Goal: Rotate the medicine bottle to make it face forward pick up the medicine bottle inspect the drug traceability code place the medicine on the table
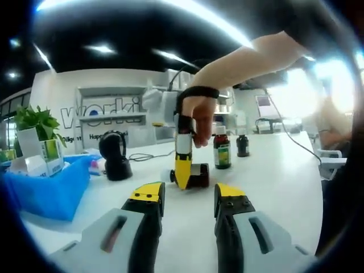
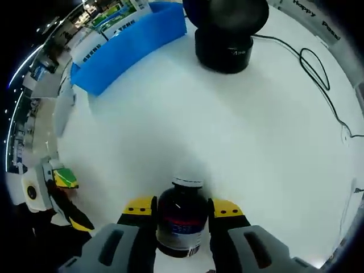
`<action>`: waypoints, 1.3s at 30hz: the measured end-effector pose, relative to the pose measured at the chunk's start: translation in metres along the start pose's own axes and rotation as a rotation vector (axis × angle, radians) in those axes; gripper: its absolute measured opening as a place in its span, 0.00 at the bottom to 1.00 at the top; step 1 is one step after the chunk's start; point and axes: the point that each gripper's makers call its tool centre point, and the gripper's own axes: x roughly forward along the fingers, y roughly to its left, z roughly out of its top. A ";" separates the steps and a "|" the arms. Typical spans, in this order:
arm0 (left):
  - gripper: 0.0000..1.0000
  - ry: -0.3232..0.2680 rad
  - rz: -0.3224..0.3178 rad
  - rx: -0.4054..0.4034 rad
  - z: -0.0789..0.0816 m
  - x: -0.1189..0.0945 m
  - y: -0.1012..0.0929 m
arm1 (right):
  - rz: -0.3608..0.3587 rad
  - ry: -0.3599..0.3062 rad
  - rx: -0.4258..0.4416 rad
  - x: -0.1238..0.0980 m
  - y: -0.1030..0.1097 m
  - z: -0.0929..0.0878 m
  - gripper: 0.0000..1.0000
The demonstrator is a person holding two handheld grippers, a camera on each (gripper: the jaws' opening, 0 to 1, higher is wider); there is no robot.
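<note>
Blue tray: far left in the left gripper view, on the white bench, with a potted plant behind it.
Black scanner stand: right of the tray, its cable trailing over the bench.
Left tongs: jaws apart, nothing between them, hovering low over the bench.
Right tongs: seen past the left tongs, pointing down at the bench in a person's hand; in the right gripper view the right tongs have a jaw along each side of the bottle, but I cannot tell whether they press on it.
Medicine bottle: dark glass, label showing, between the right jaws at the bench surface; in the left gripper view its dark body shows beside the yellow jaw.
Other bottles: a labelled one and a smaller dark one, upright further right on the bench.
</note>
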 end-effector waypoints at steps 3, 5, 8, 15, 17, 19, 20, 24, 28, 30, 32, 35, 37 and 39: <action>0.26 0.001 0.001 0.000 0.000 0.000 0.000 | -0.005 0.001 -0.002 0.000 0.000 0.002 0.30; 0.26 0.003 0.001 0.000 -0.001 0.000 0.000 | -0.007 -0.018 0.011 -0.001 -0.001 0.001 0.30; 0.26 0.006 0.000 -0.001 -0.002 0.000 0.000 | -0.036 -0.092 -0.006 -0.003 -0.005 0.008 0.29; 0.26 0.012 0.005 -0.001 -0.003 0.001 0.001 | -0.050 -0.204 -0.018 -0.017 -0.011 0.012 0.29; 0.26 0.014 0.006 -0.003 -0.003 0.001 0.002 | -0.040 -0.228 -0.013 -0.020 -0.010 0.013 0.29; 0.26 0.015 0.007 -0.004 -0.004 0.001 0.002 | -0.036 -0.251 -0.017 -0.024 -0.008 0.015 0.28; 0.26 0.017 0.008 -0.004 -0.004 0.001 0.002 | -0.038 -0.274 -0.016 -0.026 -0.007 0.018 0.28; 0.26 0.020 0.010 -0.005 -0.005 0.001 0.003 | -0.047 -0.318 -0.033 -0.031 -0.003 0.020 0.28; 0.26 0.020 0.012 -0.005 -0.005 0.001 0.004 | -0.048 -0.373 -0.047 -0.038 -0.001 0.022 0.28; 0.26 0.021 0.013 -0.005 -0.005 0.001 0.004 | -0.067 -0.439 -0.052 -0.045 0.000 0.027 0.28; 0.26 0.021 0.012 -0.006 -0.005 0.001 0.004 | -0.037 -0.499 -0.050 -0.051 0.004 0.033 0.28; 0.26 0.022 0.011 -0.005 -0.006 0.002 0.004 | -0.024 -0.598 -0.067 -0.063 0.012 0.037 0.28; 0.26 0.023 0.010 -0.005 -0.006 0.002 0.003 | -0.040 -0.653 -0.082 -0.070 0.014 0.044 0.28; 0.26 0.023 0.011 -0.007 -0.006 0.002 0.004 | -0.048 -0.715 -0.074 -0.075 0.016 0.049 0.28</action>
